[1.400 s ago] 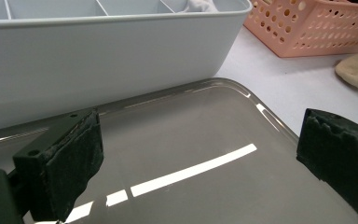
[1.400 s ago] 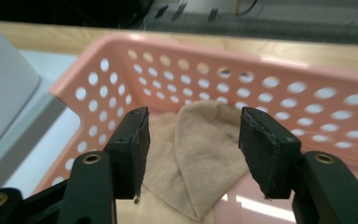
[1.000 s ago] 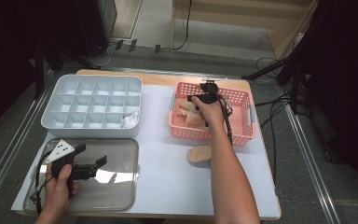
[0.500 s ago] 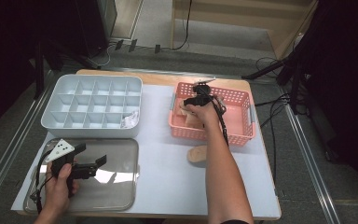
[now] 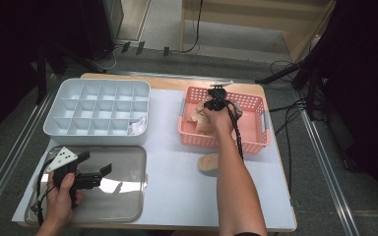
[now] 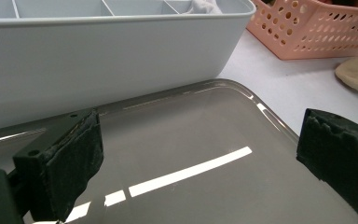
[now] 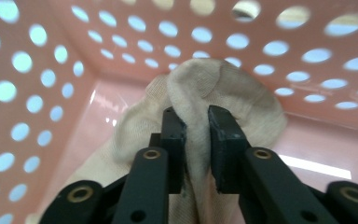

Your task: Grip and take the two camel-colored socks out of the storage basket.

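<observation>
The cream sock (image 7: 200,112) sits inside the pink basket (image 5: 256,142), a fold of it pinched between the 2 jaws of my right hand-held gripper (image 7: 196,126), which have just been closing on it. My left hand-held gripper (image 5: 94,169) hangs wide open over the clear lid (image 6: 191,154) on the surface, just beside the grey compartment tray (image 5: 98,105). I can read no writing.

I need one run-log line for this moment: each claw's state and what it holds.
right claw: just closed on cream sock inside pink basket | left claw: open, nothing held, over clear lid
</observation>
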The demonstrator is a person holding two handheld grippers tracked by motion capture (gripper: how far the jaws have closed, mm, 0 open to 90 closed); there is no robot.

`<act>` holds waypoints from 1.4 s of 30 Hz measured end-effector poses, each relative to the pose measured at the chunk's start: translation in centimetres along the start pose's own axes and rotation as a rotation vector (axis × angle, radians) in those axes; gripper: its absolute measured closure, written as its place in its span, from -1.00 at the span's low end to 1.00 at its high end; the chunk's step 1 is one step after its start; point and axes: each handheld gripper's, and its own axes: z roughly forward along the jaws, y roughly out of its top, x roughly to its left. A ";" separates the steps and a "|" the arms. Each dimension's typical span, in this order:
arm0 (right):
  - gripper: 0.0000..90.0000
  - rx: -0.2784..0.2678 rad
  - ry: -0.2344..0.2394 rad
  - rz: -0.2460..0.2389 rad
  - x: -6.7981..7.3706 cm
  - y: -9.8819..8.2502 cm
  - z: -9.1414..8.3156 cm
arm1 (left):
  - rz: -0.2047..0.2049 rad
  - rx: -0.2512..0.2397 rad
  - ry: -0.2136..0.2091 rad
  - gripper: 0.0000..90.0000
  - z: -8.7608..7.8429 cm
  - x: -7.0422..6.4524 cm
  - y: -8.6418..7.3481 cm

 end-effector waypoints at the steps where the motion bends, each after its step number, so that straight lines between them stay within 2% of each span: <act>1: 0.78 -0.006 0.000 0.006 0.0 0.0 -0.1 | -0.002 0.000 -0.001 -0.98 0.0 0.0 0.0; 6: 0.82 -0.043 0.003 0.048 -0.1 0.3 -1.4 | 0.000 0.001 -0.001 -0.98 0.1 -0.1 0.0; 9: 0.83 -0.085 -0.012 0.061 -0.1 0.7 -2.8 | 0.003 0.003 -0.002 -0.98 0.1 -0.1 0.0; 12: 0.83 -0.121 -0.007 0.077 -0.2 0.9 -4.2 | 0.004 0.000 -0.002 -0.98 0.1 -0.2 0.0; 17: 0.83 -0.165 0.006 0.061 -0.3 0.6 -6.1 | 0.007 0.001 -0.004 -0.98 0.2 -0.3 0.1; 23: 0.84 -0.204 0.029 0.058 -0.3 -0.6 -8.1 | 0.011 0.003 -0.008 -0.98 0.3 -0.6 0.1; 26: 0.84 -0.230 0.032 0.027 -0.2 -1.4 -9.3 | 0.017 0.008 -0.007 -0.98 0.4 -0.7 0.1; 32: 0.85 -0.271 0.075 0.013 0.2 -3.1 -12.3 | 0.020 0.013 -0.010 -0.98 0.5 -1.0 0.0; 36: 0.85 -0.297 0.110 -0.018 0.9 -4.7 -14.2 | 0.023 0.015 -0.012 -0.98 0.6 -1.1 0.0; 42: 0.85 -0.310 0.155 -0.029 1.8 -7.2 -16.2 | 0.026 0.013 -0.009 -0.98 0.7 -1.4 0.0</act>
